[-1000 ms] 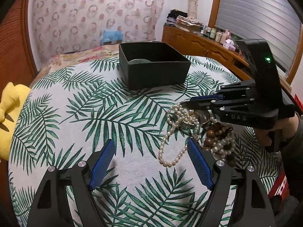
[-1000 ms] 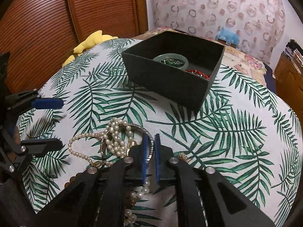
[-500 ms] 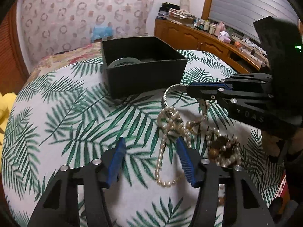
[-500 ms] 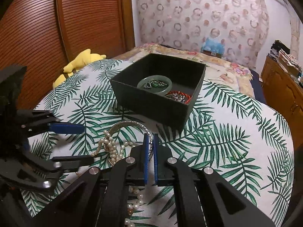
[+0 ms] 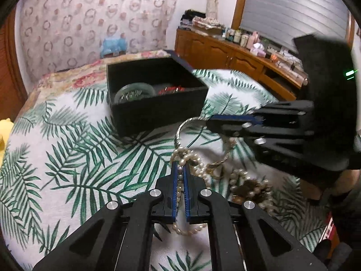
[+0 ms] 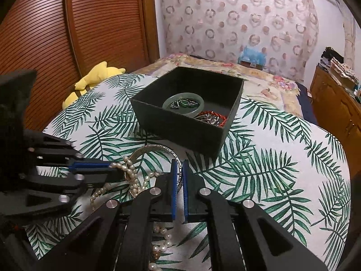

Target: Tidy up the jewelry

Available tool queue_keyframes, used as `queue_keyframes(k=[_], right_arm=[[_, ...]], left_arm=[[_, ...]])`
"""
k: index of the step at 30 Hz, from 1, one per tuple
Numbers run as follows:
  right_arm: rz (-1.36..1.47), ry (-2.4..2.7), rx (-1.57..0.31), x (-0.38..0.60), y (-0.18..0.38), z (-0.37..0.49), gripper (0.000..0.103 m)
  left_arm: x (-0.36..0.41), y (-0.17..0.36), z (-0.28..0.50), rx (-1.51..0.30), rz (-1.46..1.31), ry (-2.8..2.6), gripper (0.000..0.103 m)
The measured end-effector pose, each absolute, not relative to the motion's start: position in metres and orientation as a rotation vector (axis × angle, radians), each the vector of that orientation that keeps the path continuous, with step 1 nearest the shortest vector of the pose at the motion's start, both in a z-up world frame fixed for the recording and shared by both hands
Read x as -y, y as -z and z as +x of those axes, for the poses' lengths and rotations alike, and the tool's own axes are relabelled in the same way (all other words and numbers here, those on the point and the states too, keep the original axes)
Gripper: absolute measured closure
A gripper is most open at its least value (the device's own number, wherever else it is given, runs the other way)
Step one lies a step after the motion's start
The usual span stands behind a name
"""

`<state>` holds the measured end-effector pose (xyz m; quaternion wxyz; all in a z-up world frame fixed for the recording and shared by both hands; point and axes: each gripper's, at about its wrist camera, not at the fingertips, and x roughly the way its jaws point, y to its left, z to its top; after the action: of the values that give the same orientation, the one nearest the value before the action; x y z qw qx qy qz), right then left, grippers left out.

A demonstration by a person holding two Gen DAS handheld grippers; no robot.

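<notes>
On palm-print bedspread [image 6: 270,169]: left fingers [image 5: 173,180] pinch pearl strand [image 5: 191,158], right fingers [image 6: 173,180] pinch apparently silver bangle [image 6: 155,149].

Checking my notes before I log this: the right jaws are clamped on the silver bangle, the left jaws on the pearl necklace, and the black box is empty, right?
Not quite. The black box isn't empty: the right wrist view shows a green bangle and red beads inside. The rest holds: right gripper on the silver bangle, left gripper on the pearl necklace.

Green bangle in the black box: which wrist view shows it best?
The right wrist view: it looks down into the black box, showing the whole green bangle with a pendant inside. In the left wrist view the box's front wall hides part of the bangle.
</notes>
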<state>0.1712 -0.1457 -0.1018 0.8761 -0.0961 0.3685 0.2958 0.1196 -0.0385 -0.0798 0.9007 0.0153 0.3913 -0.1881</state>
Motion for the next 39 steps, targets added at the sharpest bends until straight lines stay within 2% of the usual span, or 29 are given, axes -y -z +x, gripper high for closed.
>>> queue_keyframes(k=[8,21,39], right_arm=[[-0.197,-0.562,-0.754,0.147,0.098,0.176,0.098],[-0.219,-0.486,-0.742,0.146,0.101,0.188,0.098],[-0.258,-0.413,-0.720,0.164,0.094,0.184,0.098]], left_arm=[[0.040,0.047,0.103,-0.749,0.034,0.426,0.099],[0.036,0.054,0.095,-0.760,0.018,0.445,0.099],[0.010,-0.005,0.081,-0.629,-0.023,0.419,0.099]])
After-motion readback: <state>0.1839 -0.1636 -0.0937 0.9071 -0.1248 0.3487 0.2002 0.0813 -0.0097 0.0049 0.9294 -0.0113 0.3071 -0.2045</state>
